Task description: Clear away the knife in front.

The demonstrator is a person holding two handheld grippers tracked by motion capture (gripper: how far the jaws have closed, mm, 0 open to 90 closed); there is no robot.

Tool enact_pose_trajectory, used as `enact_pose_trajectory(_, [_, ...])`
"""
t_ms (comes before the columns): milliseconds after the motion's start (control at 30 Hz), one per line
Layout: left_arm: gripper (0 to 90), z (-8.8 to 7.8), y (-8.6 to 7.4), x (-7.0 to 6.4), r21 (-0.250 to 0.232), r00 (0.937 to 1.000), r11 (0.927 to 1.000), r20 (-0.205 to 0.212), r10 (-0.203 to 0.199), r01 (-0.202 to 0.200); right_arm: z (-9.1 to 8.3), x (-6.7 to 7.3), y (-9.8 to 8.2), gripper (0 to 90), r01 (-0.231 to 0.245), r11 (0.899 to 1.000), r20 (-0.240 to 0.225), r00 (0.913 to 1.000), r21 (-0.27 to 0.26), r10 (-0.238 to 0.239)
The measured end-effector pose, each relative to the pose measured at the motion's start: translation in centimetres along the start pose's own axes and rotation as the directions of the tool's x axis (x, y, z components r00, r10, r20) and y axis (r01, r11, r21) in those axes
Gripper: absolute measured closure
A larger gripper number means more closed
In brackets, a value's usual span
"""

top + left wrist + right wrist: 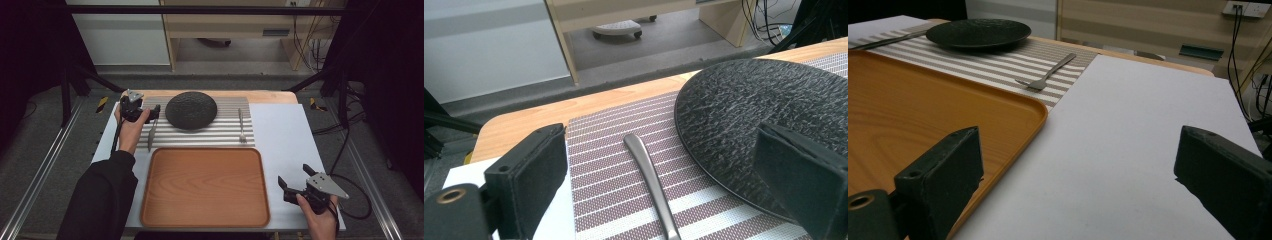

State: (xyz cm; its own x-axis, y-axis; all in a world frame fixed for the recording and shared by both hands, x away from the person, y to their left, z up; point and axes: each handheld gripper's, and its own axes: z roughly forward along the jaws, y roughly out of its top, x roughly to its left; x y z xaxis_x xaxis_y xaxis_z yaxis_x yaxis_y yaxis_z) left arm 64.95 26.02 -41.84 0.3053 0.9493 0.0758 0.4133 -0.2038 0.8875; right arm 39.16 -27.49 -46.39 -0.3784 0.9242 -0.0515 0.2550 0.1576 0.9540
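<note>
A dark textured plate (191, 110) rests at the back of a striped placemat (220, 132). A silver knife (151, 134) lies left of the plate and a fork (240, 125) right of it. My left gripper (150, 111) hovers open over the knife's far end. In the left gripper view the knife handle (649, 175) runs between the jaws, with the plate (764, 110) at the right one. My right gripper (294, 175) stands open and empty over the white table top, right of the wooden tray (202, 187). The right gripper view shows the fork (1050, 70) and plate (978, 32) far ahead.
The empty wooden tray (923, 110) lies at the front centre, its rim beside my right gripper's (1083, 165) left jaw. White sheet (280, 135) covers the table's right side. Metal frame rails and cables run along the floor on both sides.
</note>
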Motion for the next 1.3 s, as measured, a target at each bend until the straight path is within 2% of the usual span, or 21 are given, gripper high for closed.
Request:
enact_pose_trajectory(400, [6.3,0.6,-1.3,0.3,0.048,0.9976,0.9970,0.031,-0.062,0.061,0.1,0.0,-0.1,5.9,-0.012,1.000,-0.009,0.9999,-0.003,0.012])
enact_pose_trajectory(600, [6.3,0.8,-2.0,0.1,0.061,0.9982,0.9968,0.025,-0.054,0.052,0.1,0.0,-0.1,5.8,-0.014,1.000,-0.013,0.9998,-0.003,0.014])
enact_pose_trajectory(867, [8.9,0.7,-2.1,0.0,0.081,0.9994,0.9962,0.011,-0.032,0.031,0.4,0.1,-0.1,5.9,-0.010,1.000,-0.024,0.9997,0.006,0.010])
enact_pose_trajectory(1000, [9.1,0.7,-2.4,0.1,0.090,0.9988,0.9948,0.011,-0.048,0.047,0.4,0.1,-0.1,5.8,-0.009,1.000,-0.023,0.9997,0.005,0.009])
enact_pose_trajectory(1067, [12.1,0.7,-2.4,0.2,0.094,0.9978,0.9935,0.011,-0.065,0.064,0.3,0.1,-0.1,5.8,-0.010,1.000,-0.024,0.9997,0.005,0.010])
enact_pose_trajectory(1300, [25.7,1.1,-2.9,0.2,0.124,0.9973,0.9897,0.007,-0.073,0.072,0.4,0.2,-0.1,5.7,-0.012,1.000,-0.030,0.9995,0.009,0.012])
